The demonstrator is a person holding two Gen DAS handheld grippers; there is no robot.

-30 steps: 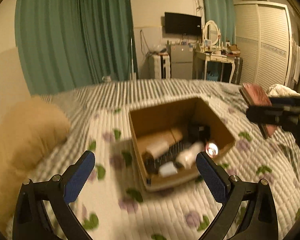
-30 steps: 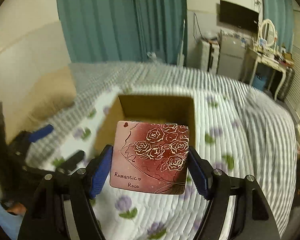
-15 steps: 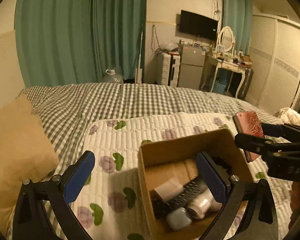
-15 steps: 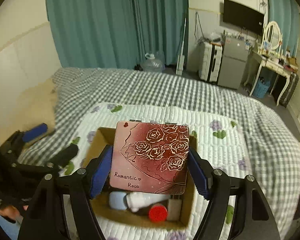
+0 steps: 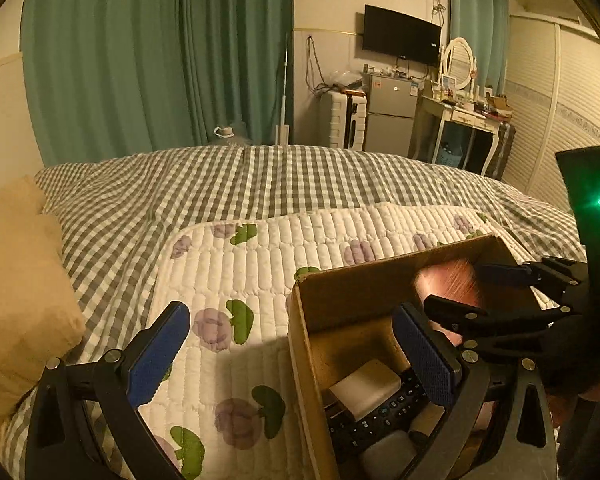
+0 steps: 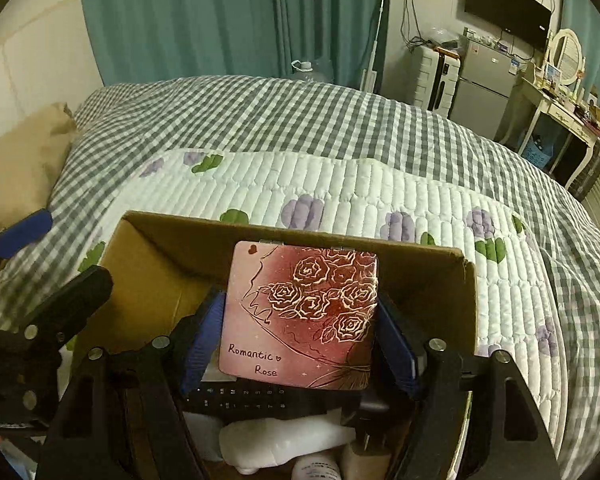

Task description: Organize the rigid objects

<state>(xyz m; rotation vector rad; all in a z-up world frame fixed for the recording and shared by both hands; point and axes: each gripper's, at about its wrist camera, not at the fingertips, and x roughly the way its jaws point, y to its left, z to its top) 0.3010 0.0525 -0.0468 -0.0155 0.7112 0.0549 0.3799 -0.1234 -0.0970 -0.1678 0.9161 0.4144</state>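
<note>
My right gripper (image 6: pixel 300 338) is shut on a pink-red rose compact (image 6: pixel 300 316) marked "Romantic Rose" and holds it inside the open cardboard box (image 6: pixel 466 304), above a black remote (image 6: pixel 252 400) and a white bottle (image 6: pixel 284 444). In the left wrist view the compact (image 5: pixel 452 284) is blurred inside the box (image 5: pixel 300 344), with the right gripper (image 5: pixel 484 292) reaching in from the right. My left gripper (image 5: pixel 292 356) is open and empty, straddling the box's left wall. A white block (image 5: pixel 366 388) lies on the remote (image 5: pixel 380 412).
The box sits on a white quilted floral mat (image 5: pixel 228 264) over a grey checked bedspread (image 5: pixel 220 184). A tan pillow (image 5: pixel 16 288) lies at the left. A fridge and dressing table (image 5: pixel 460 120) stand beyond the bed.
My right gripper has lowered the compact from above the box down into it. My left gripper has moved closer to the box's left wall.
</note>
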